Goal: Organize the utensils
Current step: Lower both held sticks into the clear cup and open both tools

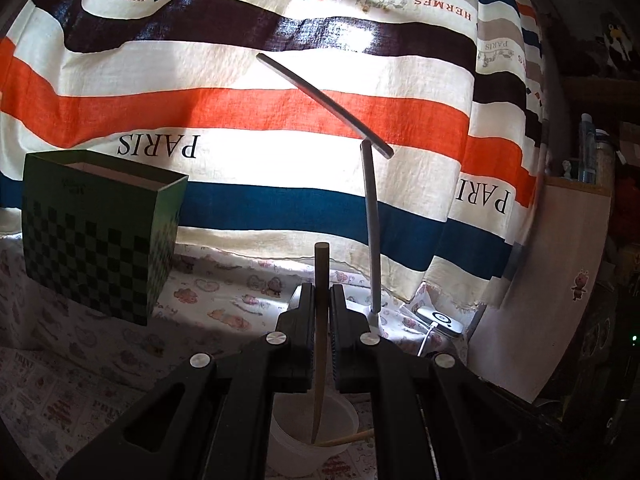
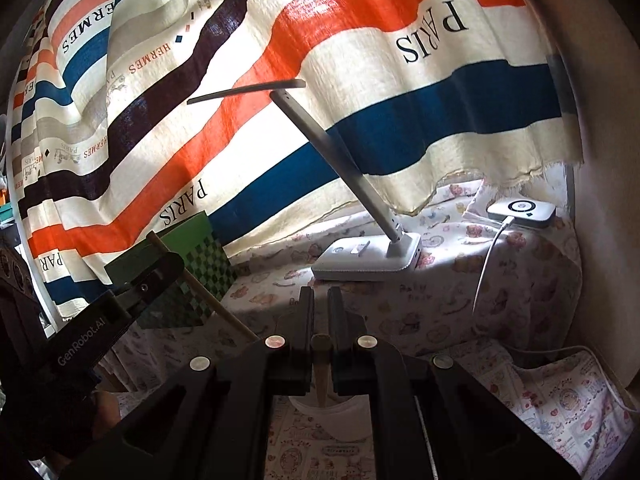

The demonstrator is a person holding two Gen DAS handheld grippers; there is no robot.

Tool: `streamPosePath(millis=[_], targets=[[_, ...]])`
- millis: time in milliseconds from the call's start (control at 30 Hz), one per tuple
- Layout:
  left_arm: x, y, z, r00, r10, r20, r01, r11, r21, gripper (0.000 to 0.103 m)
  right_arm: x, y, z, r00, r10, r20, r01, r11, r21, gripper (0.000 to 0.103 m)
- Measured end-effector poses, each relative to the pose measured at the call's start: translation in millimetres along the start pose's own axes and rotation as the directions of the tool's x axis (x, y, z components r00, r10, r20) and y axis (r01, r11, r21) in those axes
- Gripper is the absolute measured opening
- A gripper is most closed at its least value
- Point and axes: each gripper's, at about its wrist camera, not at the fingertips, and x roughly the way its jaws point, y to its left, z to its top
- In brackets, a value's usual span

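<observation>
Gripping a brown wooden chopstick (image 1: 320, 320) upright, my left gripper (image 1: 320, 300) has its jaws pressed on the stick's shaft; the pointed tip hangs inside a white plastic cup (image 1: 296, 436) just below my fingers, where a paler stick (image 1: 348, 438) leans at the cup's rim. My right gripper (image 2: 320, 304) is likewise clamped narrow on a second wooden chopstick (image 2: 321, 364), its lower end reaching into the same white cup (image 2: 340, 416). From the right wrist view, my left gripper shows at the left edge, carrying its stick at a slant. Beyond, on the patterned tablecloth (image 1: 100, 352), stands a green checkered box (image 1: 96, 228), open at the top. Farther right, a white desk lamp (image 2: 368, 258) stands beside a small white device (image 2: 520, 212) with a cable. Behind everything hangs a striped curtain (image 1: 248, 104).
</observation>
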Motion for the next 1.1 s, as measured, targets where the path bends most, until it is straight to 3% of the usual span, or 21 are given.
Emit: streamPosePath(millis=[300,367,433,467,500,533,567,600,800,967,1000,1100], targets=[[12.9,-11.5,-12.0,0.997,0.073,-0.04,-0.068,0.991,0.119,0.007,23.5,-15.4,-9.0,0.998,-0.008,-0.06,0.01,0.999,0.033,0.007],[12.5,-9.4,-13.3,0.995,0.091,-0.043,-0.085,0.989,0.125,0.025,23.5,-17.9,-9.4,0.997,-0.027,-0.066,0.029,0.999,0.029,0.007],[10.9,-6.3,-12.2,0.993,0.111,-0.047,-0.104,0.986,0.132,0.025,23.7,-19.9,-9.8,0.996,-0.047,-0.078,0.049,0.999,0.021,0.009],[8.5,-4.7,-10.5,0.992,0.123,-0.043,-0.116,0.984,0.135,0.027,24.9,-20.9,-10.3,0.995,-0.051,-0.089,0.053,0.998,0.021,0.012],[4.7,-2.9,-8.2,0.99,0.136,-0.035,-0.13,0.982,0.138,0.03,25.9,-21.1,-10.9,0.994,-0.06,-0.096,0.062,0.998,0.018,0.028],[-0.3,-1.1,-5.9,0.989,0.15,-0.021,-0.145,0.979,0.141,0.041,27.5,-20.2,-12.0,0.991,-0.081,-0.103,0.081,0.997,0.004,0.04],[-6.7,0.6,-2.9,0.987,0.16,-0.001,-0.158,0.977,0.143,0.051,28.1,-18.7,-13.2,0.989,-0.102,-0.104,0.101,0.995,-0.014,0.064],[-14.1,2.5,-0.2,0.986,0.167,0.019,-0.168,0.975,0.146,0.054,27.1,-18.1,-14.2,0.989,-0.112,-0.098,0.11,0.994,-0.02,0.068],[-55.9,15.4,11.1,0.975,0.203,0.09,-0.215,0.962,0.166,0.079,3.6,-8.3,-13.7,0.993,-0.094,-0.069,0.092,0.995,-0.033,0.069],[-90.7,36.0,7.6,0.956,0.261,0.133,-0.28,0.948,0.149,0.103,-17.4,2.0,-24.9,0.993,-0.101,-0.062,0.097,0.994,-0.055,0.08],[-93.5,41.0,5.5,0.951,0.285,0.121,-0.301,0.943,0.143,0.103,-18.3,3.6,-31.6,0.991,-0.115,-0.064,0.112,0.993,-0.048,0.089],[-94.3,58.9,-5.2,0.943,0.327,0.067,-0.333,0.935,0.121,0.103,-8.4,15.2,-56.9,0.983,-0.155,-0.1,0.143,0.983,-0.116,0.091]])
